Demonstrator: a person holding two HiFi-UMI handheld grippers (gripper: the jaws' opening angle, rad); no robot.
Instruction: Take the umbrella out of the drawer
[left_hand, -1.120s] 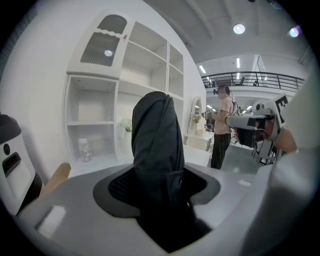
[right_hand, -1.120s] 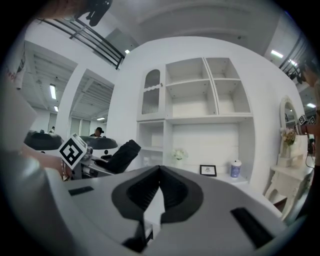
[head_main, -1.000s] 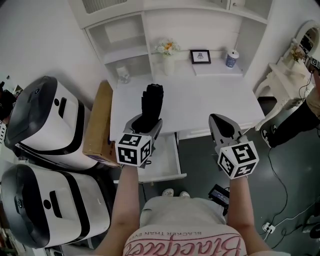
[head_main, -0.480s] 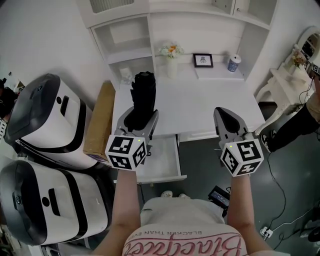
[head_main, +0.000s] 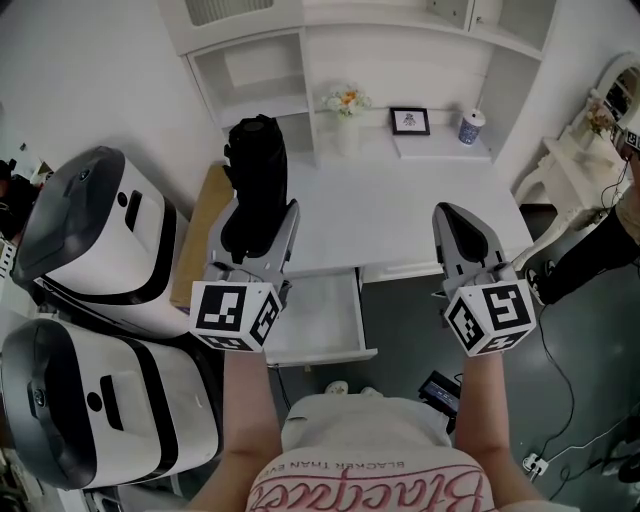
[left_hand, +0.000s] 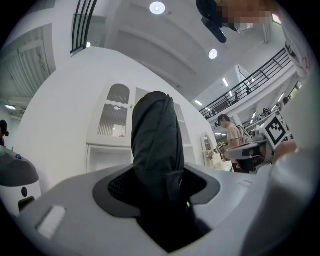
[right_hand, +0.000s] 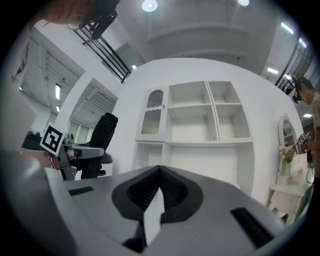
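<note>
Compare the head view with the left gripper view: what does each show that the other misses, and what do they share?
Only the head view: the open drawer, the white desk top, a vase of flowers and a framed picture. Only the left gripper view: ceiling lights, a balcony railing and a person standing in the background. Both: the black folded umbrella, clamped between the jaws of the left gripper and clear of the drawer, and the white shelf unit.

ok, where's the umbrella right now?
Head view, left of centre: the black folded umbrella is clamped in the left claw, sticking up over the left edge of the white desk, clear of the open drawer below.
</note>
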